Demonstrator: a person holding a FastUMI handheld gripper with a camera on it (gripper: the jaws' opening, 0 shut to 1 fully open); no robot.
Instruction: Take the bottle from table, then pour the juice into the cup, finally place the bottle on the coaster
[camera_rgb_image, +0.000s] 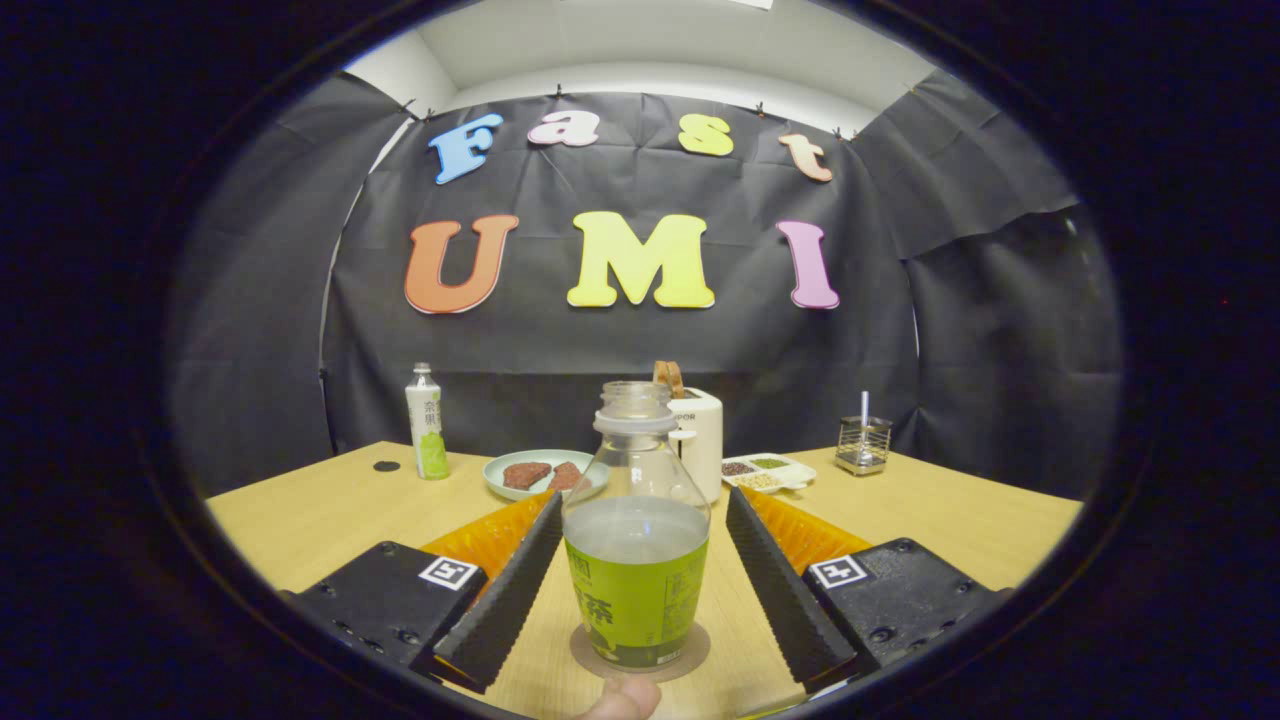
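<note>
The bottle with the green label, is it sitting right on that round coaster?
Touching. In the gripper view the bottle stands upright on the coaster, whose rim rings its base. The tool is open, a finger on either side, wood showing between.

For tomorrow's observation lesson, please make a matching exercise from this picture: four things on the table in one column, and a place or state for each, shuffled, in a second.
Things
1. open bottle
2. capped bottle
3. plate
4. wire holder

Places or states
A. far right on the table, a white stick standing in it
B. on the coaster, between the open gripper fingers, neither touching it
C. holds two reddish-brown pieces
D. far left, by the black cloth wall

Pairs: 1-B, 2-D, 3-C, 4-A
</note>
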